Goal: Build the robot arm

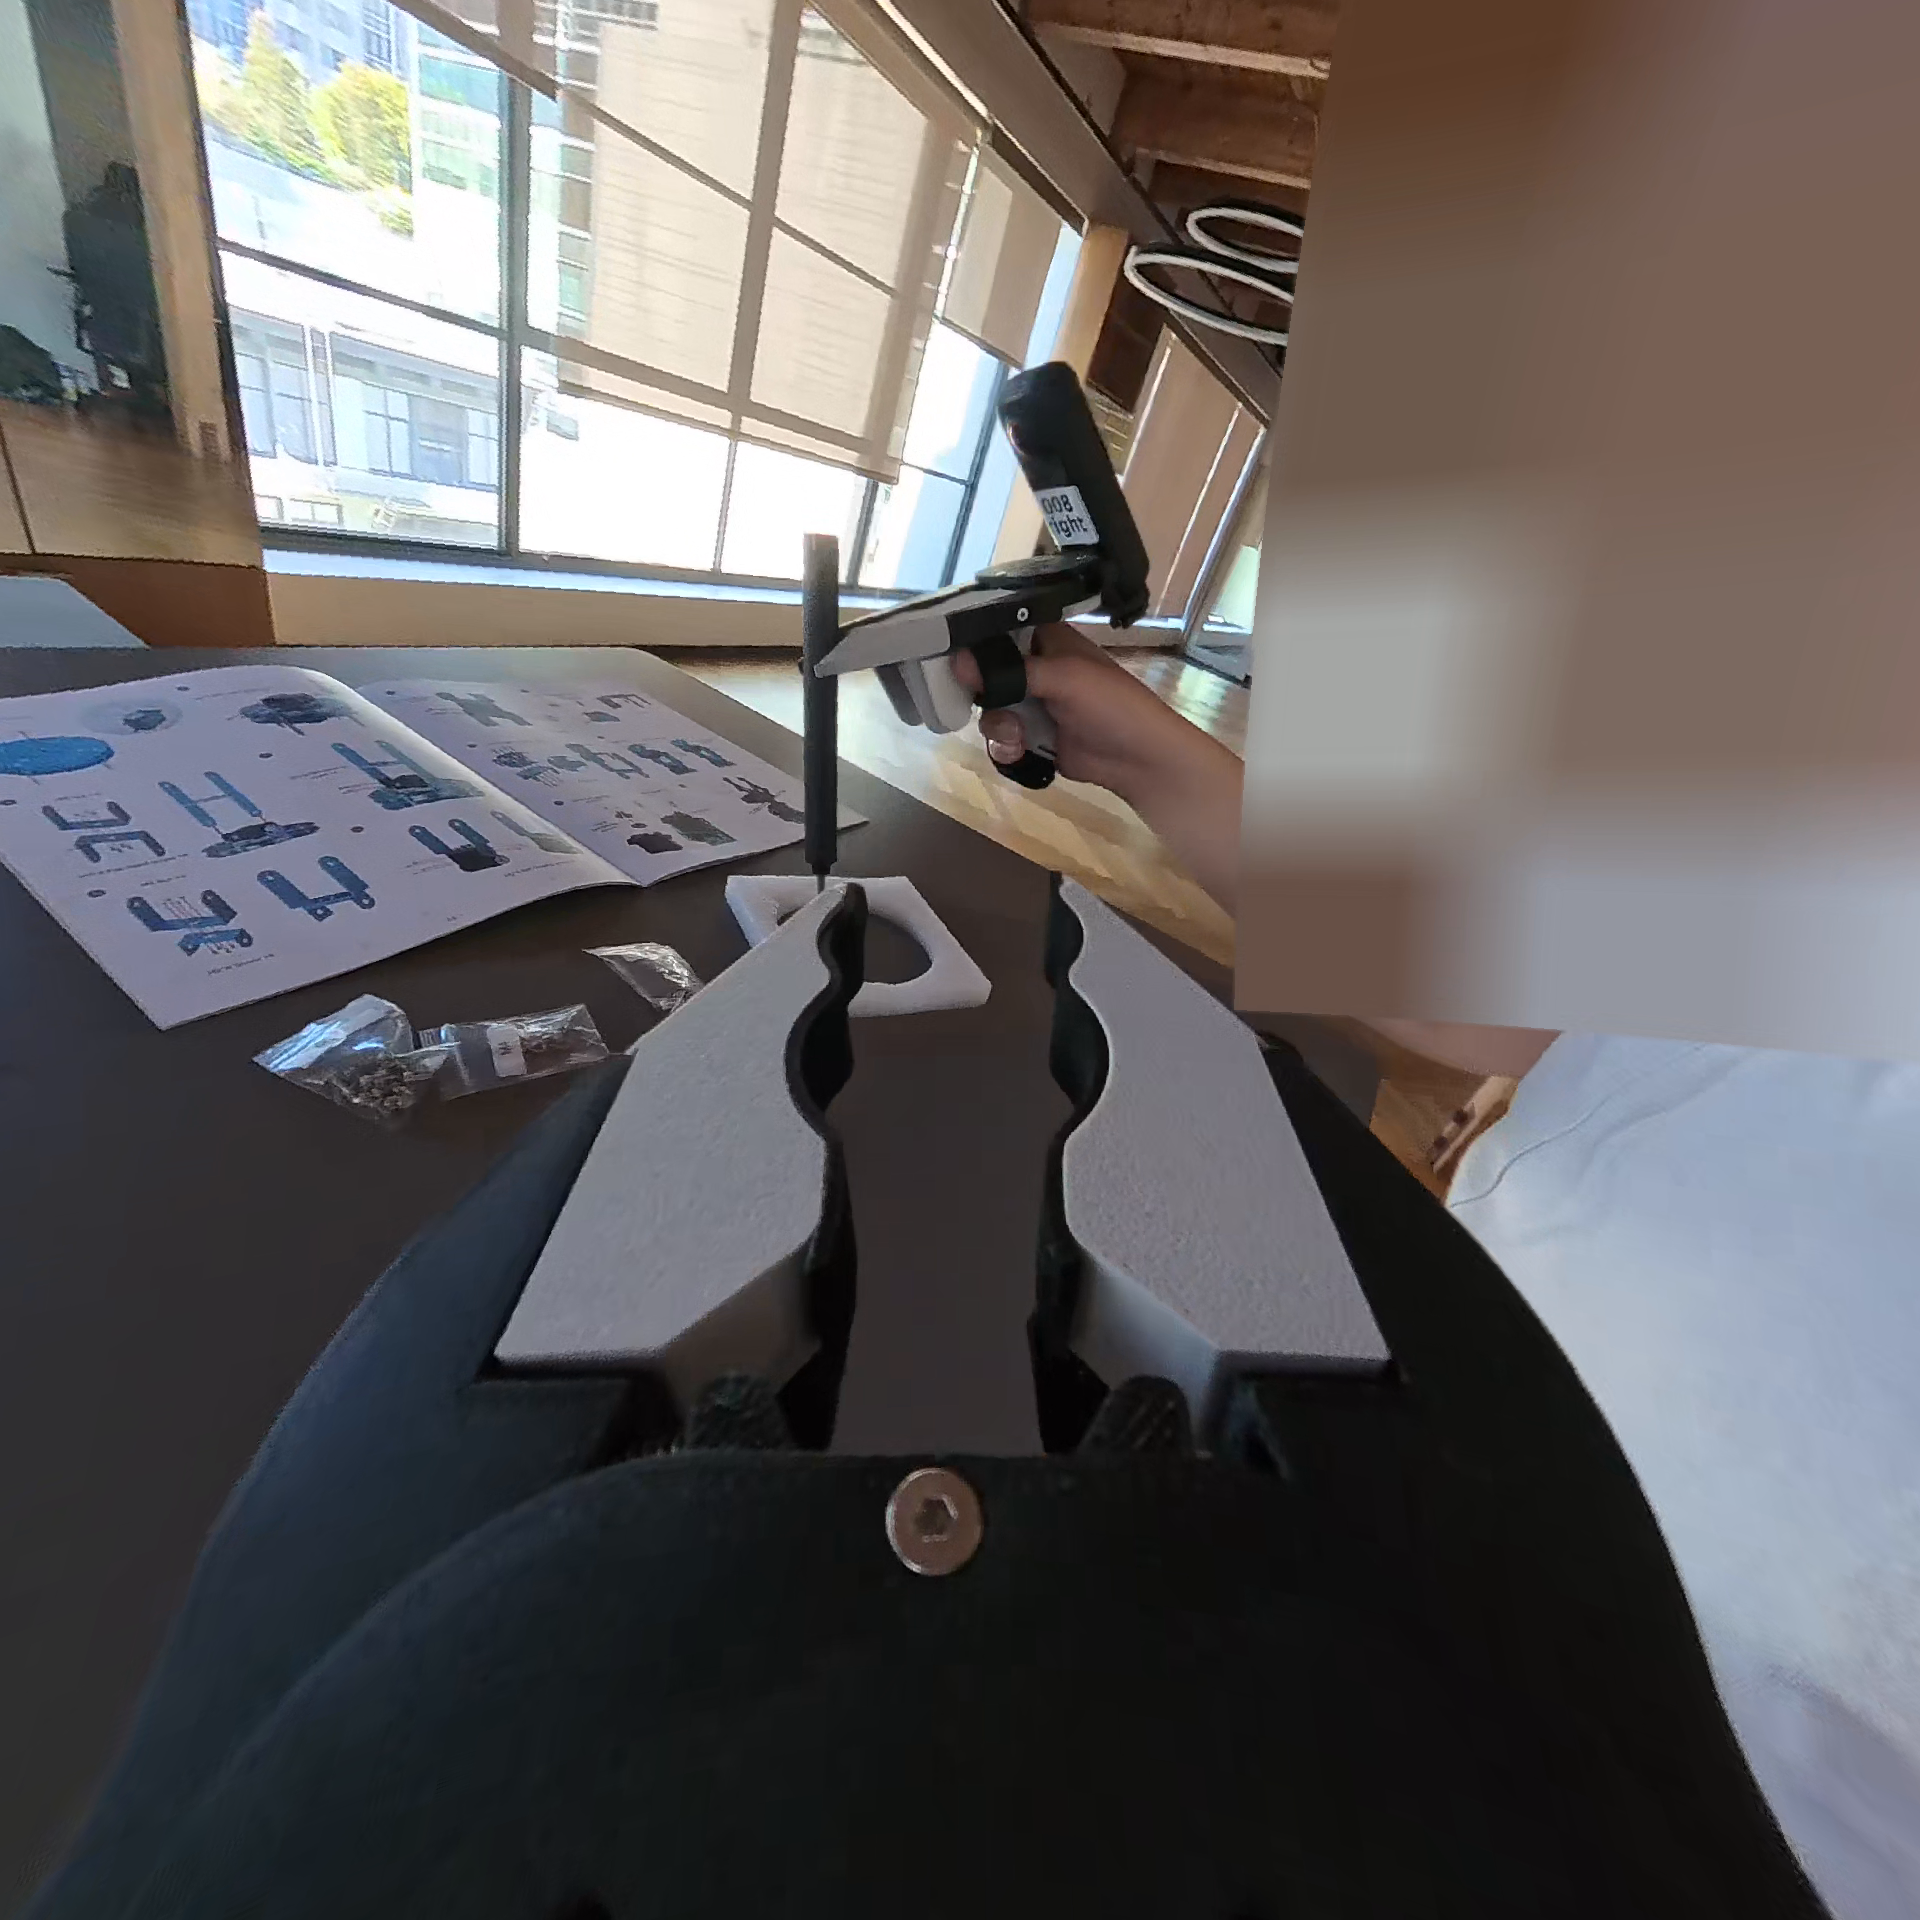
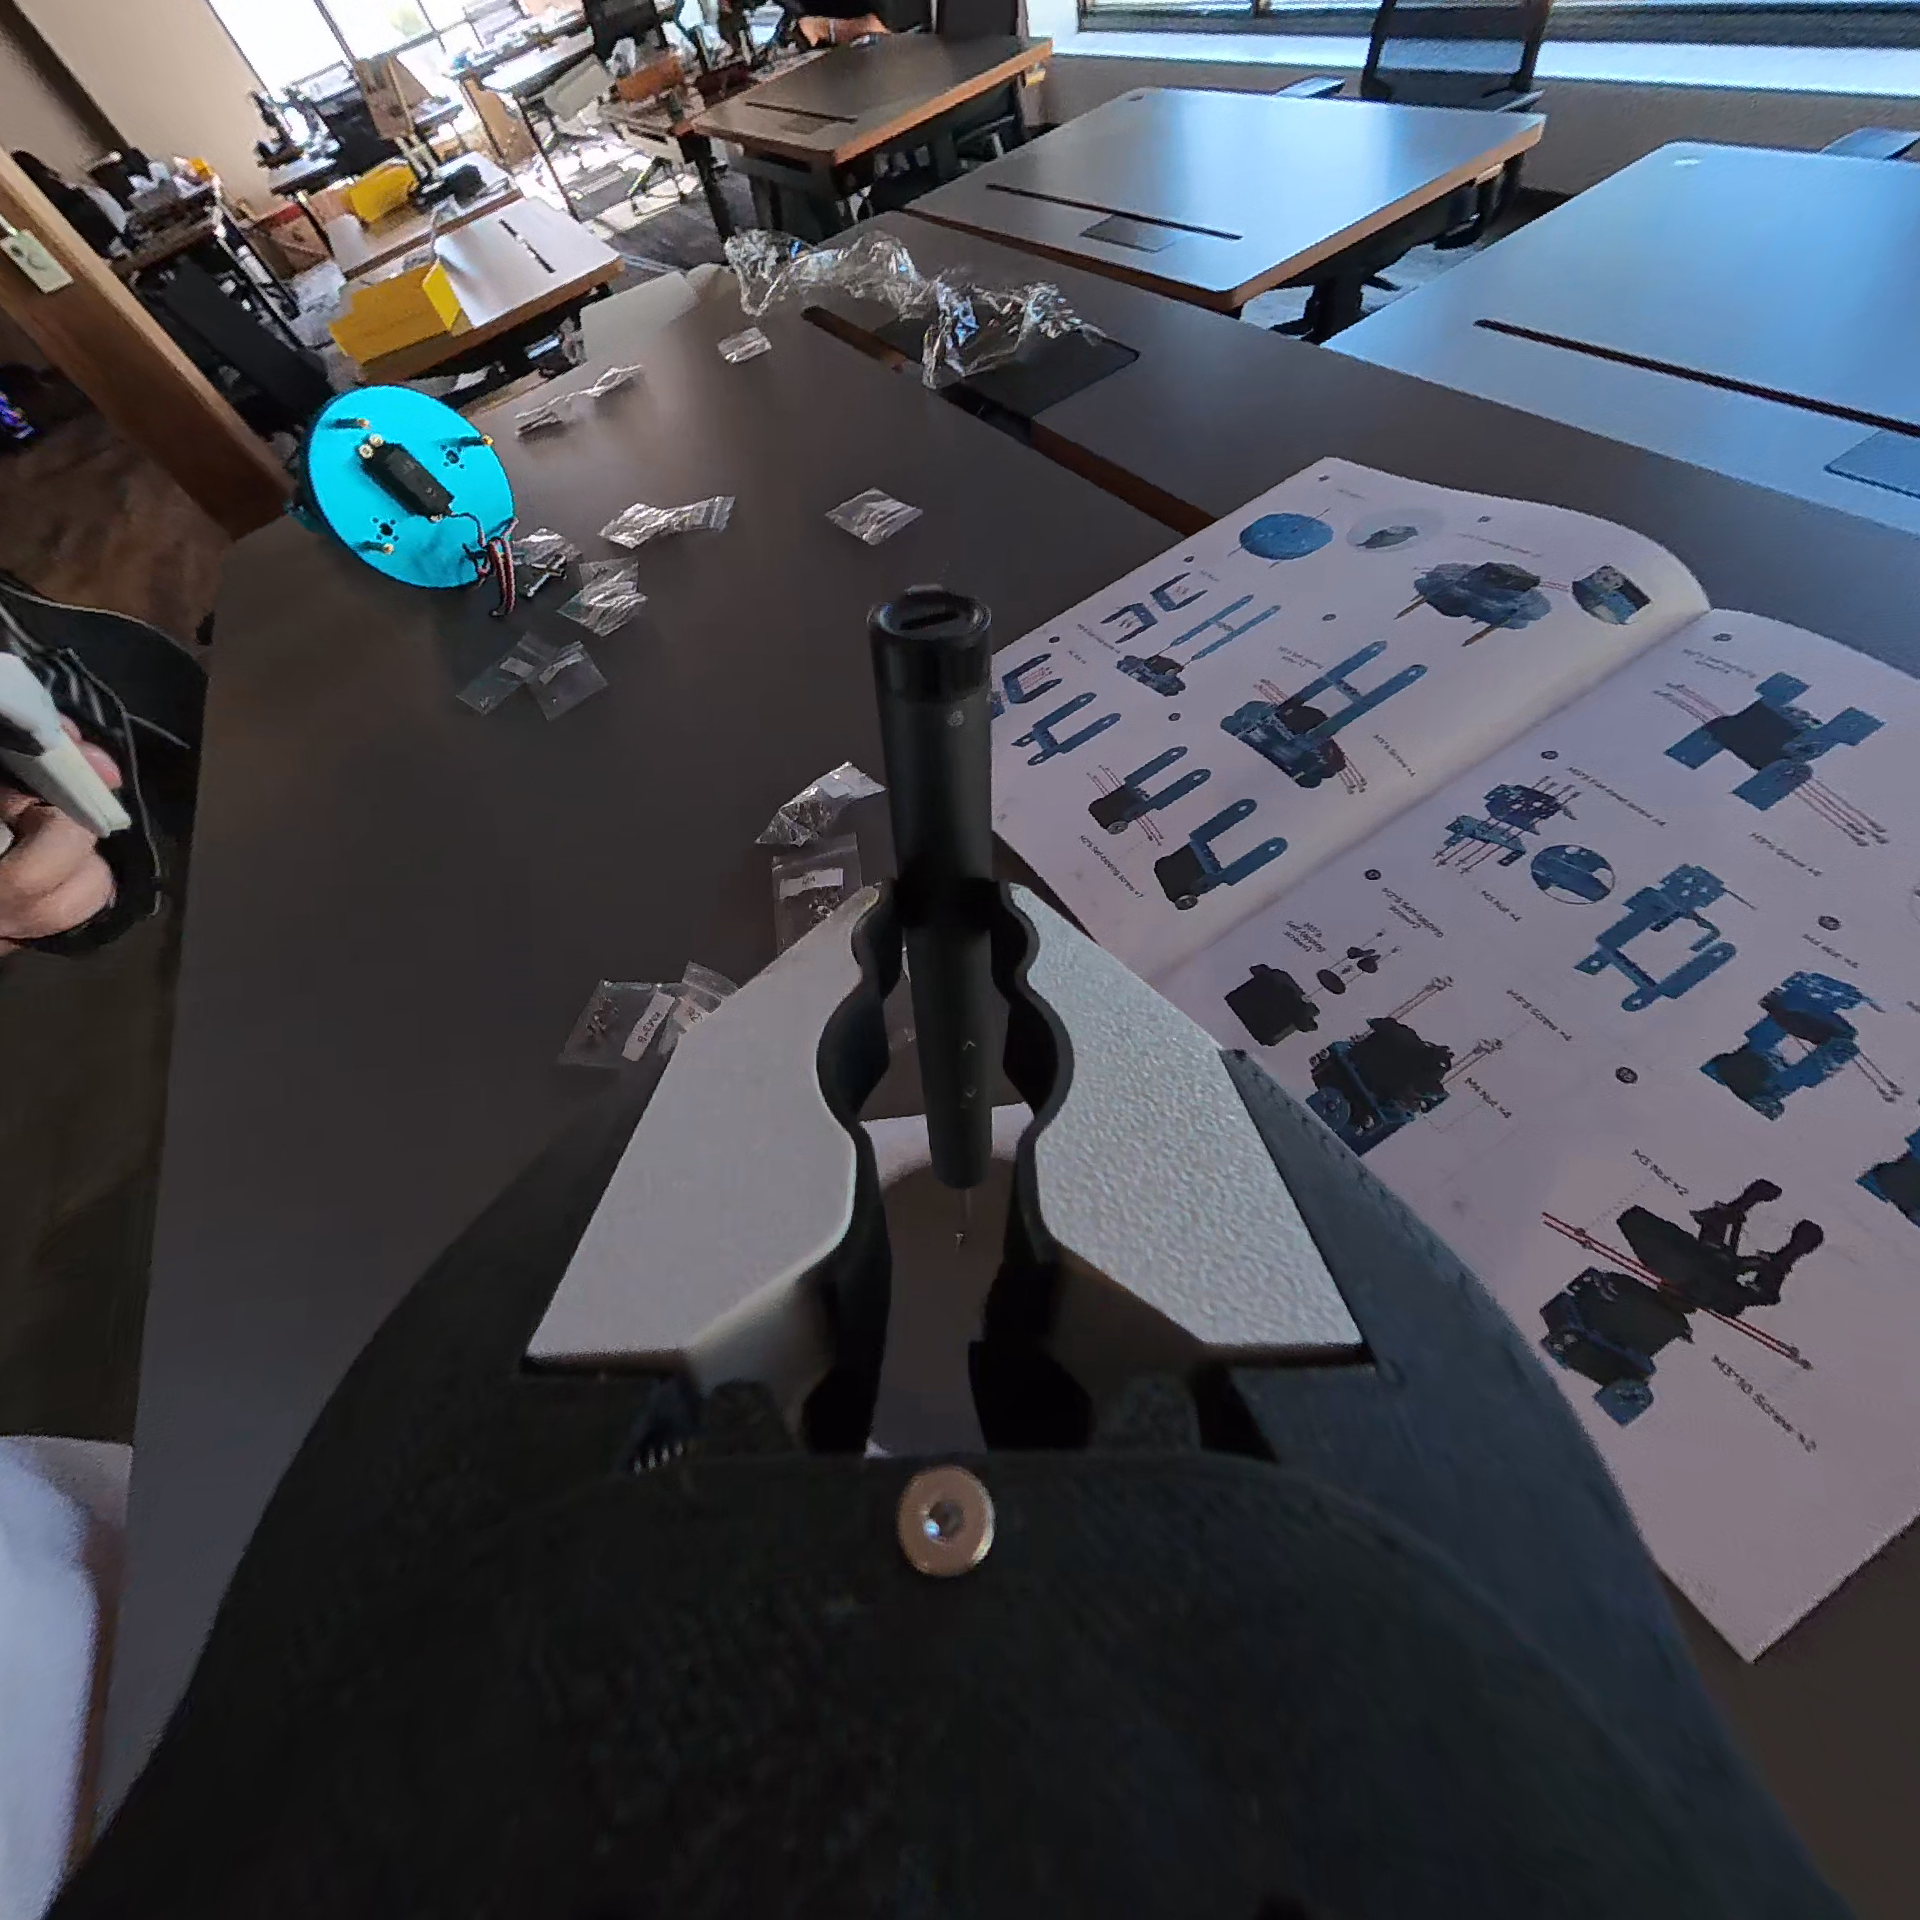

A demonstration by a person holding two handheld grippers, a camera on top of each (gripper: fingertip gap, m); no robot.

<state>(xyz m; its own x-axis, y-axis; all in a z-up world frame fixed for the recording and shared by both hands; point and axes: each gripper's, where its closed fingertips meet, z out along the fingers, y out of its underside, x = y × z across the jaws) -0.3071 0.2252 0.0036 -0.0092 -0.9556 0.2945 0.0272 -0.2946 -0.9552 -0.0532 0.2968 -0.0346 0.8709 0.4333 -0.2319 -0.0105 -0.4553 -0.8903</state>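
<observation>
Matt black screwdriver (image 2: 932, 831), glossy table (image 2: 416, 883)

Bare desk (image 1: 312, 1299) lies between the left hand-held gripper's (image 1: 954, 914) parted fingers; ahead stand a white foam frame (image 1: 935, 987) and upright screwdriver (image 1: 819, 707); screw bags (image 1: 416, 1049) lie left.

One electric screwdriver (image 2: 932, 883), one open instruction booklet (image 2: 1507, 935), one turquoise round plate (image 2: 410, 488), one white foam piece (image 1: 914, 982), two grippers showing; small screw bags (image 2: 665, 520) lying scattered, over ten.
</observation>
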